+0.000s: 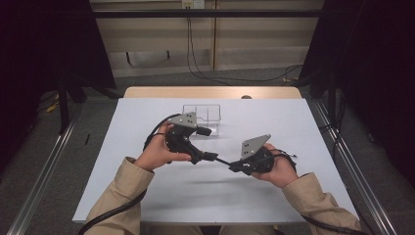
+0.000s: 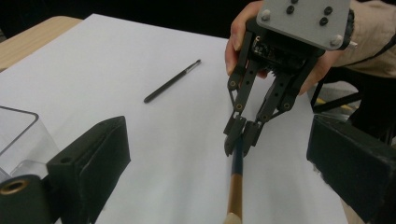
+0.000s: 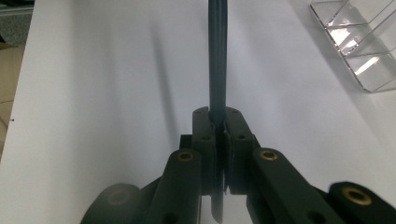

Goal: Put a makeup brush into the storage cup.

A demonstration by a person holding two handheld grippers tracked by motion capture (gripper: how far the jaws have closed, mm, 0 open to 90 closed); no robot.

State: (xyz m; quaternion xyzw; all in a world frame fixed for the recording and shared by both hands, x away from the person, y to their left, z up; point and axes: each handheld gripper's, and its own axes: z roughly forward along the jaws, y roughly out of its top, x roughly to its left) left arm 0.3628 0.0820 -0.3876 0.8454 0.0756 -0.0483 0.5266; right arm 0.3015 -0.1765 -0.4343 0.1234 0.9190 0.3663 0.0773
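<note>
My right gripper (image 2: 240, 140) pinches a slim dark brush with a wooden-gold end (image 2: 235, 186), held above the table's near middle; my left gripper (image 1: 208, 143) gapes wide. It looks light, stiff, slippery; I'd grasp mid-shaft.

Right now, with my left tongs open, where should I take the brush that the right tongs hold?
Grip the wood-coloured end of the brush, which sticks out toward the left tongs. Come along its length, opposite the right tongs; the thin stick gives two parallel sides.
</note>
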